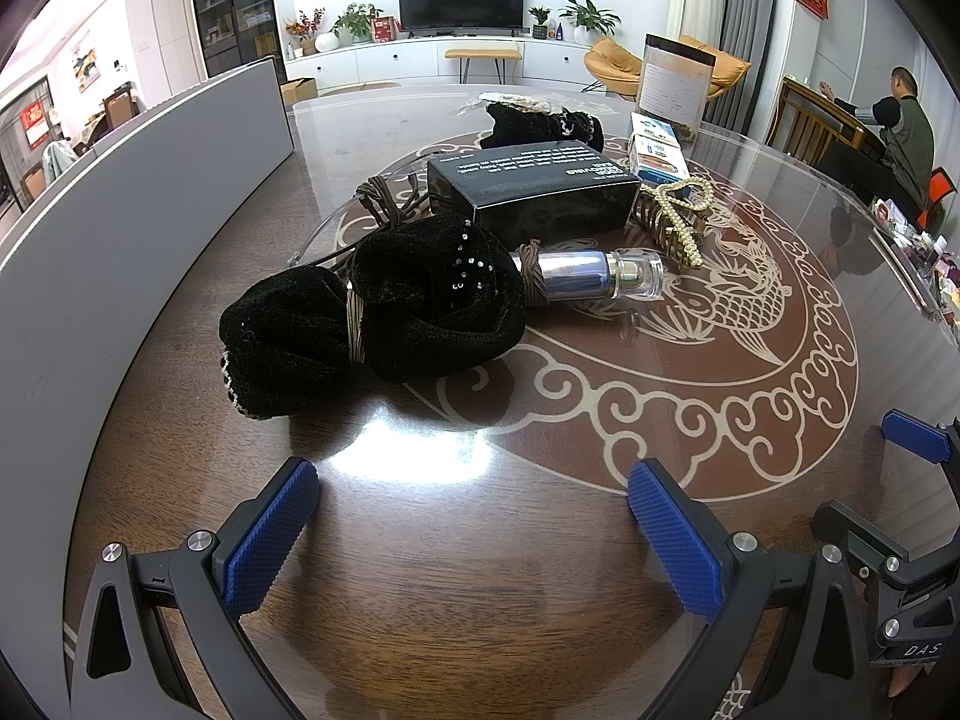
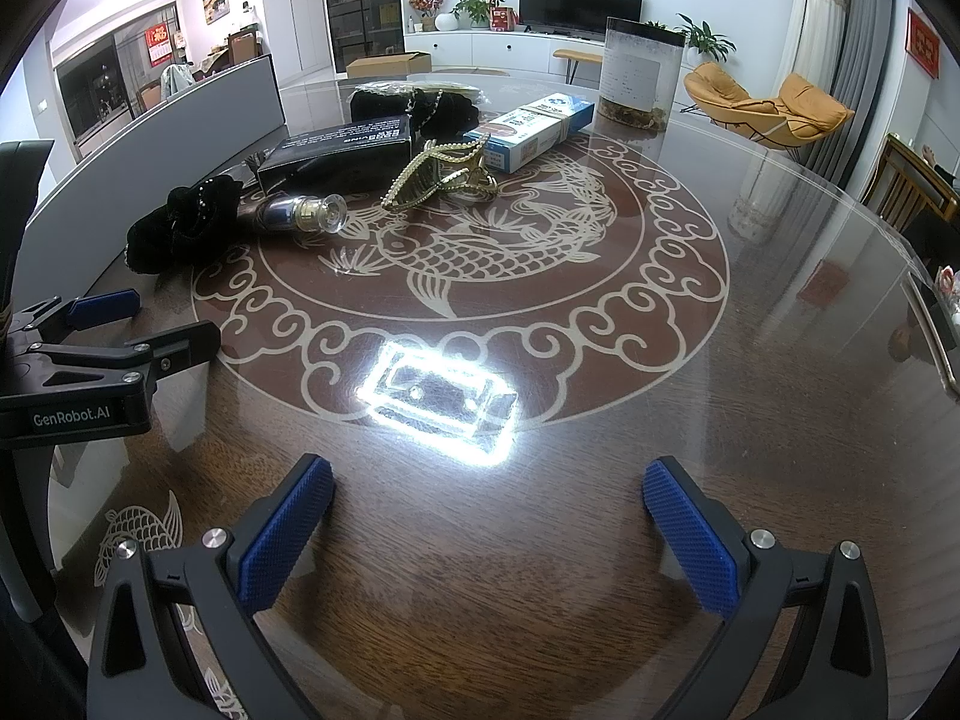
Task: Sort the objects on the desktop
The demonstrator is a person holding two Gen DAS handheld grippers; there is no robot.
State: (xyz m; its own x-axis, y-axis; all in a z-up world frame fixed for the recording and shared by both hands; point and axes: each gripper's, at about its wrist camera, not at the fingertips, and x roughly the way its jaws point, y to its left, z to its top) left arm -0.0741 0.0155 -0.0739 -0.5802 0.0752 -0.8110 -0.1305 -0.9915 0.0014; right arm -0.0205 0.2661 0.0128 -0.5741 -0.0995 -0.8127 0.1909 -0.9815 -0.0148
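My left claw (image 1: 474, 495) is released, its blue pads spread wide above the surface (image 1: 540, 570), and it grasps nothing. My right claw (image 2: 487, 495) is released the same way, just beside the left one.

The left view shows the near black velvet scrunchie (image 1: 372, 318) close in front of my left claw, bound with brown elastic bands. The right view shows it only small, far to the left, but it shows clearly a bright lamp reflection (image 2: 438, 402) on the glass just ahead of my right claw.

The surface is dark wood under glass, with a pale fish and cloud pattern. Behind the scrunchie lie a small glass bottle (image 1: 600, 275), a black box (image 1: 534, 192), a pearl hair clip (image 1: 678, 216), a blue and white box (image 2: 531, 132) and a second black scrunchie (image 1: 540, 123). All lie well ahead of both claws. A television (image 1: 461, 2) stands at the far wall.
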